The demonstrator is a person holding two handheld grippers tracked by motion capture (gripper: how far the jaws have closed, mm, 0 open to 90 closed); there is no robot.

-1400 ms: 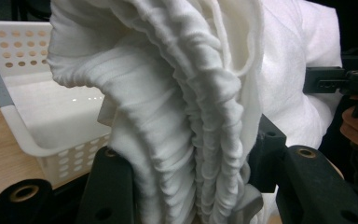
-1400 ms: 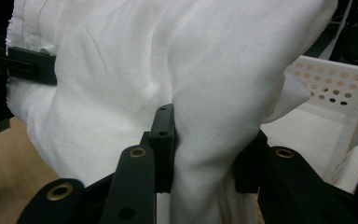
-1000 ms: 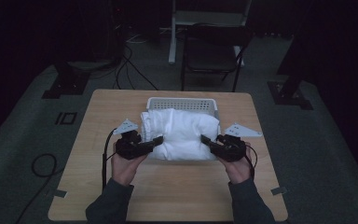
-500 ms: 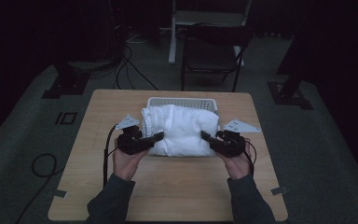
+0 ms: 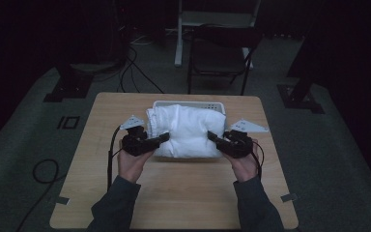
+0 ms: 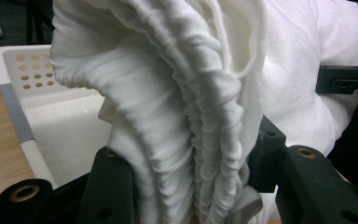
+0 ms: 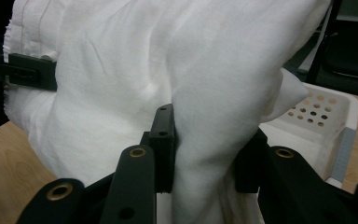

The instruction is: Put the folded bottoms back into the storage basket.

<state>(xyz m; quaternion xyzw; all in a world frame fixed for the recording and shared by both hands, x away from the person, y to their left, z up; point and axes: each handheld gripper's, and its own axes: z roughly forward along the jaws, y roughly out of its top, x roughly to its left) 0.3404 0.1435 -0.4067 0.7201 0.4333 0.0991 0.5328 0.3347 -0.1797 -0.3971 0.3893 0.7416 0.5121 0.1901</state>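
A thick folded white cloth bundle (image 5: 188, 130) hangs between both grippers, over the near part of a white perforated basket (image 5: 188, 103) on the wooden table (image 5: 174, 193). My left gripper (image 5: 163, 138) is shut on the bundle's left edge; in the left gripper view its jaws (image 6: 189, 149) pinch bunched, ribbed folds of the cloth (image 6: 168, 102). My right gripper (image 5: 211, 137) is shut on the right edge; in the right gripper view (image 7: 205, 140) a smooth fold of the cloth (image 7: 191, 70) stands between its jaws. The basket's rim (image 6: 9, 60) (image 7: 335, 107) lies behind the bundle.
A dark chair (image 5: 220, 53) stands beyond the table's far edge. Black cables (image 5: 110, 159) trail from the left gripper over the table's left side to the floor. Bare wood stretches between the bundle and the table's near edge, where the person's forearms come in.
Both grippers and the bundle have shifted slightly away from the person, toward the basket. The grip on each side is unchanged.
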